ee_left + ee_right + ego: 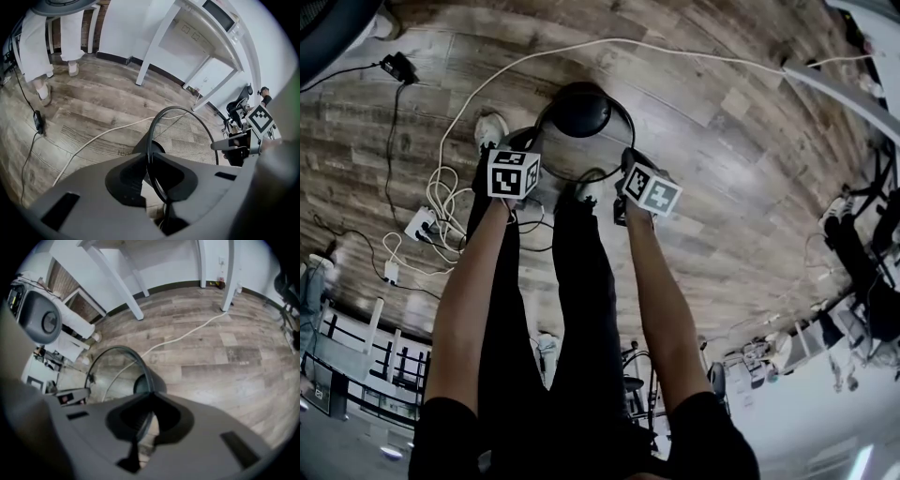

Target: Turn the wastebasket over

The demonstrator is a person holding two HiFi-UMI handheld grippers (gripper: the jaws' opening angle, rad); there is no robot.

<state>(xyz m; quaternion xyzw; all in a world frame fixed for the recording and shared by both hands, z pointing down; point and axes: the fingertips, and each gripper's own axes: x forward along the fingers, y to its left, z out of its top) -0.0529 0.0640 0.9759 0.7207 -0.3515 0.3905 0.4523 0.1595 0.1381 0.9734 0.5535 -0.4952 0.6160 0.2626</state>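
Note:
A black wire-mesh wastebasket (581,111) is at floor level in front of my feet, its open rim toward me and its dark solid base showing inside. My left gripper (523,141) is shut on the rim's left side. My right gripper (628,157) is shut on the right side. In the left gripper view the thin rim (151,140) runs between the jaws of the left gripper (152,177), with the mesh wall (192,133) beyond. In the right gripper view the rim (140,366) passes between the jaws of the right gripper (144,422).
A long white cable (525,66) loops over the wood floor to a power strip (422,223). A black adapter (398,66) lies far left. My legs and shoes (492,129) stand close behind the basket. White table legs (154,44) and another person's feet (44,91) are nearby.

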